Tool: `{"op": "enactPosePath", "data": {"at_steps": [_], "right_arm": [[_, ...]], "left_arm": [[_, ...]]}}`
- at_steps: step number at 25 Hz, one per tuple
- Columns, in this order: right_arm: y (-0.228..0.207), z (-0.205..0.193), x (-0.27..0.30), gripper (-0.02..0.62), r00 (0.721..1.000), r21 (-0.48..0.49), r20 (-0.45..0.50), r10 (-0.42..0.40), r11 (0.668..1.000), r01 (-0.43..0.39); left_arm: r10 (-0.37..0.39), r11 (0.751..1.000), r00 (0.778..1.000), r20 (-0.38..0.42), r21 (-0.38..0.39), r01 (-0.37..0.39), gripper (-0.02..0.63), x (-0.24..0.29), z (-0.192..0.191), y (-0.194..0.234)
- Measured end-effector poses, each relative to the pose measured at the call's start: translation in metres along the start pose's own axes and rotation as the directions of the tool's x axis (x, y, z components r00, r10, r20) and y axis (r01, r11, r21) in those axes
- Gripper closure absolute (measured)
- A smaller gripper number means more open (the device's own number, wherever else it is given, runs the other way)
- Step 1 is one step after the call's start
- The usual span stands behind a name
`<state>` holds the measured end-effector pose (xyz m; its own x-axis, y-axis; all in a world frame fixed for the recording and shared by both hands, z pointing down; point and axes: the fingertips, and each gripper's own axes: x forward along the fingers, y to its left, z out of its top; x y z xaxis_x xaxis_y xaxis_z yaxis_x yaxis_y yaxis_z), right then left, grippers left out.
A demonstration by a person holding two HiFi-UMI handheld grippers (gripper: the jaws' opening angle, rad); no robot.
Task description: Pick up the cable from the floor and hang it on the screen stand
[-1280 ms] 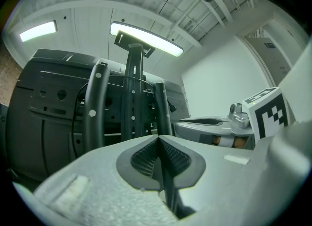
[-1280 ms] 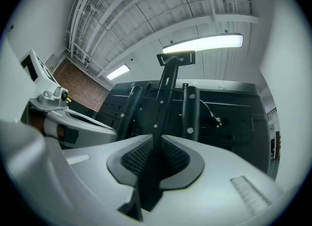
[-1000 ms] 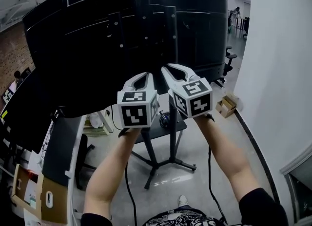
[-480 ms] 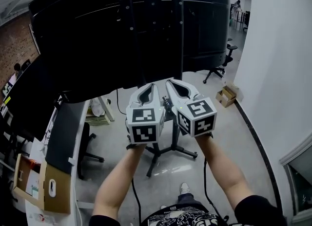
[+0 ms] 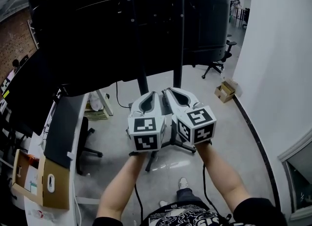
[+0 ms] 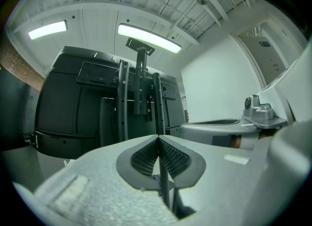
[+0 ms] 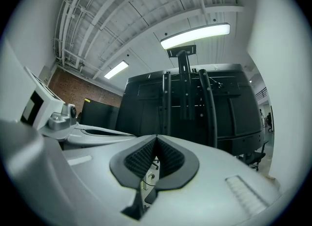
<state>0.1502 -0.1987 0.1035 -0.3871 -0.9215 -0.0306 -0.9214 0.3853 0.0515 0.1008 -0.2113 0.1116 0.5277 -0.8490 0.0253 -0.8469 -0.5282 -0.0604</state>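
The back of a large black screen (image 5: 97, 30) on its stand (image 5: 178, 40) fills the upper head view; the stand's legs (image 5: 150, 160) spread on the floor beneath my hands. My left gripper (image 5: 155, 94) and right gripper (image 5: 165, 90) are held side by side just in front of the stand's posts, both shut with nothing between the pads. The left gripper view shows its gripper (image 6: 158, 136) pointing up at the stand's posts (image 6: 140, 86). So does the right gripper (image 7: 156, 136), aimed at the posts (image 7: 185, 93). Thin black cables (image 5: 138, 204) trail on the floor under my arms.
At the left stand a desk (image 5: 63, 137) with dark monitors, an open cardboard box (image 5: 34, 183) and an office chair (image 5: 87, 147). Another office chair (image 5: 214, 66) and a small cardboard box (image 5: 225, 91) sit by the white wall (image 5: 278, 74) on the right.
Both grippers have come down and nearer to me, and closed up against each other. The screen and stand now sit higher in the head view.
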Motion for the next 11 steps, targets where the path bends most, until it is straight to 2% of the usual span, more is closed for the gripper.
{"op": "enactPosePath", "data": {"at_steps": [11], "right_arm": [[0.006, -0.015, 0.003, 0.591, 1.000, 0.015, -0.017, 0.009, 1.000, -0.009]], "left_arm": [[-0.010, 1.000, 1.000, -0.021, -0.011, 0.010, 0.607, -0.002, -0.018, 0.001]]}}
